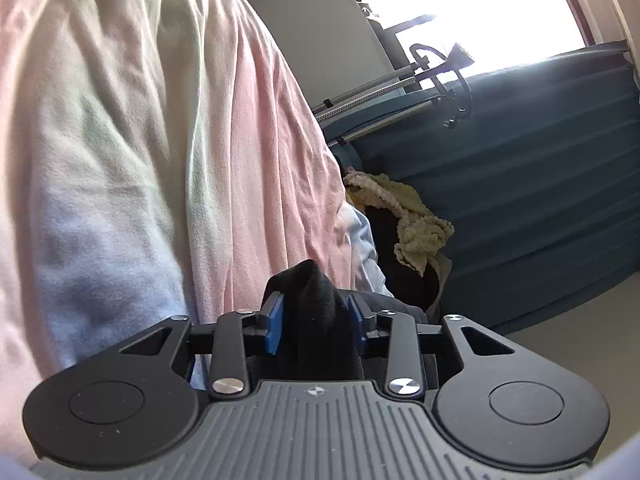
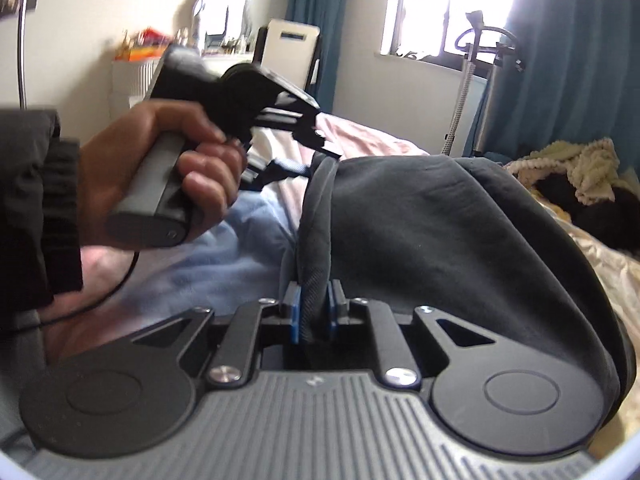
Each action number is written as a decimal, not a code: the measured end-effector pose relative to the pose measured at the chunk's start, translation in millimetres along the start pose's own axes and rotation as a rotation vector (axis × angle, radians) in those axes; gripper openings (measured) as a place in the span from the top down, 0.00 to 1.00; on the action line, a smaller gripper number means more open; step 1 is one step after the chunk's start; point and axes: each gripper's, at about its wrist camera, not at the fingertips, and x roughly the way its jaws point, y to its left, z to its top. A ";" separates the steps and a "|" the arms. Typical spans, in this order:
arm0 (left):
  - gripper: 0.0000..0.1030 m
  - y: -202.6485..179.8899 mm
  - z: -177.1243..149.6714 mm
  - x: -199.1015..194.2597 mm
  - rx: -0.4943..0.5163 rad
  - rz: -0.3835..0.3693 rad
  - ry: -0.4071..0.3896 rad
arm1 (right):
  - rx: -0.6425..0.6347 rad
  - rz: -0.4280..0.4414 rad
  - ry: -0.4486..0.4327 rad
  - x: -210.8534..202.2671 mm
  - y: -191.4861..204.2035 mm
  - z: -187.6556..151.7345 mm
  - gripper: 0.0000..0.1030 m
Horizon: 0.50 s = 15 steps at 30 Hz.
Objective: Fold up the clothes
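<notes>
A dark grey garment (image 2: 440, 240) lies bunched on a pastel pink, blue and yellow bedcover (image 2: 224, 260). My right gripper (image 2: 314, 306) is shut on its ribbed edge, which runs up from between the blue pads. A person's hand (image 2: 160, 160) holds my left gripper (image 2: 316, 160) at the far end of that same edge. In the left wrist view a black fold of the garment (image 1: 312, 280) stands between the blue pads of the left gripper (image 1: 317, 316). The jaws stand apart and do not squeeze it. Behind it the bedcover (image 1: 140, 140) rises in folds.
A heap of yellow knit fabric and dark clothes (image 2: 572, 172) lies on the bed's far right, also visible as a heap (image 1: 412, 220). Teal curtains (image 2: 580, 80), a garment steamer stand (image 2: 472, 60) and a bright window stand behind. A white dresser (image 2: 132, 76) stands at the back left.
</notes>
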 end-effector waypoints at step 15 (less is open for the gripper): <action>0.22 5.6 -31.9 14.0 -0.033 0.004 0.166 | 0.592 -0.104 -0.182 -88.5 -84.4 -18.1 0.74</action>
